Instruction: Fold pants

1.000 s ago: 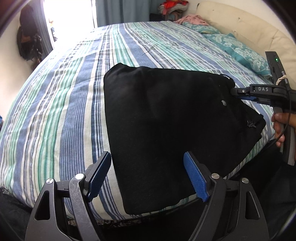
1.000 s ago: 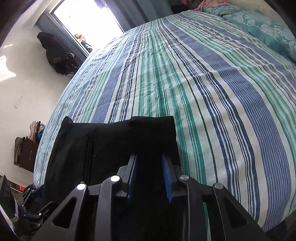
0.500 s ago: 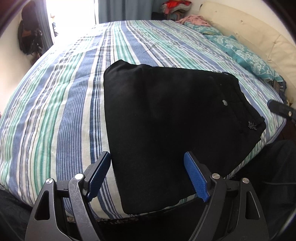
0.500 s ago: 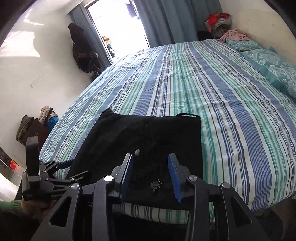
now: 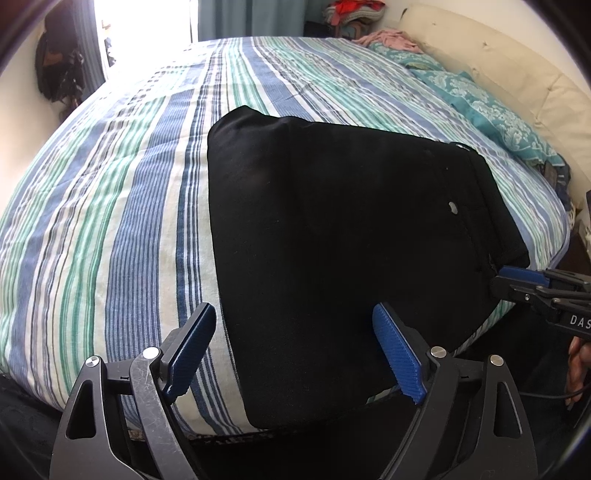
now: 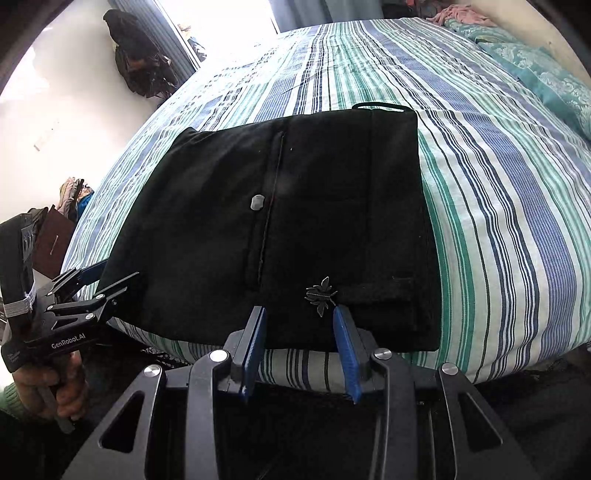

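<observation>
Left wrist view is showing a wide bed (image 5: 122, 206) stretching away ahead of the left gripper (image 5: 295, 354), covered in a sheet striped blue, green and white. Far beyond that gripper and to its right, a teal flowered pillow (image 5: 491, 110) is lying along a cream headboard (image 5: 517, 66), with a heap of clothes (image 5: 354, 14) behind it.

Directly ahead of the left gripper, the pants (image 5: 343, 236), black and folded into a flat block, are lying on the near part of the bed, their near corner hanging slightly over the mattress edge. The left gripper's jaws are standing wide apart, having just been opening; they are hovering over the near left edge of the pants without touching the cloth, the left pad over the sheet and the right pad over the fabric.

From the right wrist view, the pants (image 6: 280, 229) are spreading out just ahead of the right gripper (image 6: 299, 354). Its jaws are standing partly apart with nothing pinched between them, at the near edge of the fabric. A small metal charm (image 6: 320, 293) is sitting on the cloth just beyond the right pad, and a round button (image 6: 257, 202) is lying farther ahead, beside a seam. The left gripper (image 6: 107, 284) is showing to the left, held in a hand (image 6: 44, 387).
</observation>
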`<state>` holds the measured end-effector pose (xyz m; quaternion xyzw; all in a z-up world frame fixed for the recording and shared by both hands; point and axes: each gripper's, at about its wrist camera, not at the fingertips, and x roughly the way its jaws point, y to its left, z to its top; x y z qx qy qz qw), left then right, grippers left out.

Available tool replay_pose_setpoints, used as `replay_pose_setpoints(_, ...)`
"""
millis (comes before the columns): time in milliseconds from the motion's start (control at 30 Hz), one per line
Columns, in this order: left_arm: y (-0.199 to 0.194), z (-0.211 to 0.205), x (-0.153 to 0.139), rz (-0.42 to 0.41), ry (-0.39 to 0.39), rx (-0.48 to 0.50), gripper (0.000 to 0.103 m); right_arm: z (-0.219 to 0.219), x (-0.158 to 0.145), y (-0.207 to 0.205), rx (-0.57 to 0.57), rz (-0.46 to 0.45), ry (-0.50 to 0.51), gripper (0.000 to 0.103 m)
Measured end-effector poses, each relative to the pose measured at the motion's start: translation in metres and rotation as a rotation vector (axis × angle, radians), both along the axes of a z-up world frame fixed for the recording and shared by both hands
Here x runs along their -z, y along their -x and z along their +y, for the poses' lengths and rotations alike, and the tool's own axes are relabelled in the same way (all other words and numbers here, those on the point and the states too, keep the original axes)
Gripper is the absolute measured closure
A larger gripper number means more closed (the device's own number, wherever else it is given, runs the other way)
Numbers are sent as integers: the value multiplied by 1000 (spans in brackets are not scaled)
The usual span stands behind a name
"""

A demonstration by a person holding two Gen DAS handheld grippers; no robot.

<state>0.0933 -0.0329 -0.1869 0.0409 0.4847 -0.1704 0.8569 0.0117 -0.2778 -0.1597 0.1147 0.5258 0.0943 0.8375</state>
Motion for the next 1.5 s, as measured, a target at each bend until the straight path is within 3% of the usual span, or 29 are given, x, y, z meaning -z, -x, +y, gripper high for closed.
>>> replay_pose_setpoints(1500,-2,4,12,30,-6,-29,5,-1,4,0,7,-19,-29,61)
